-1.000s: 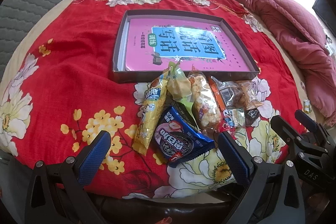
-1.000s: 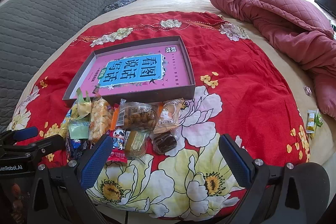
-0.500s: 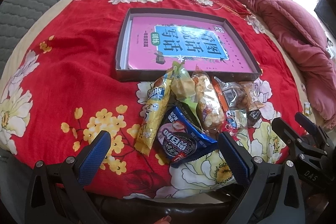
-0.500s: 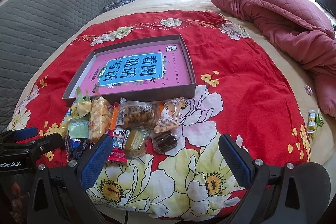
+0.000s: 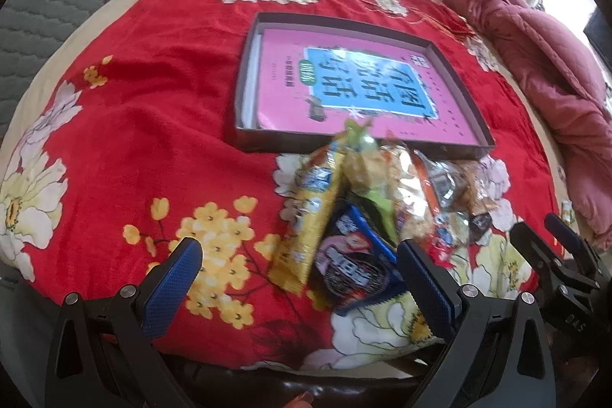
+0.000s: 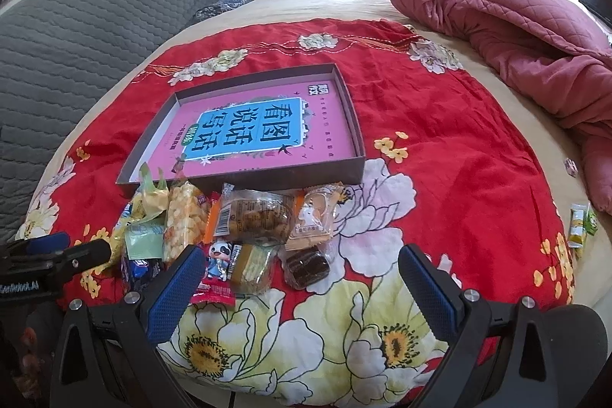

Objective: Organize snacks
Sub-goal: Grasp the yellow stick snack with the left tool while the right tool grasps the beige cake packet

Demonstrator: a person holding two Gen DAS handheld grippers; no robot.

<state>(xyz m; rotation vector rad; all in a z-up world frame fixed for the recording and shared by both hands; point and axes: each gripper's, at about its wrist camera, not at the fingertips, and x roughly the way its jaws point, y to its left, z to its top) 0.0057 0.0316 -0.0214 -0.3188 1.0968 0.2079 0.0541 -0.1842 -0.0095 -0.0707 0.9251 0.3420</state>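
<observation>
Both tongs stand released, gripping nothing: our left gripper (image 5: pixel 294 266) hovers wide over the blue biscuit packet (image 5: pixel 354 264) and the long yellow packet (image 5: pixel 311 213), while our right gripper (image 6: pixel 300 274) hangs over the near edge of the pile by the cartoon-cow sachet (image 6: pixel 218 260). We note the snacks heaped on the red floral cloth (image 6: pixel 440 125) at 6 o'clock of the shallow box (image 6: pixel 354 125), just beside its front wall; the box holds a pink book (image 6: pixel 264 125). By our judgement every packet is light, crinkly and slippery, with crushable contents, e.g. the clear pastry bag (image 6: pixel 256 217) and the dark cake (image 6: pixel 308 264). We would pinch each by a crimped end seam, gently.
</observation>
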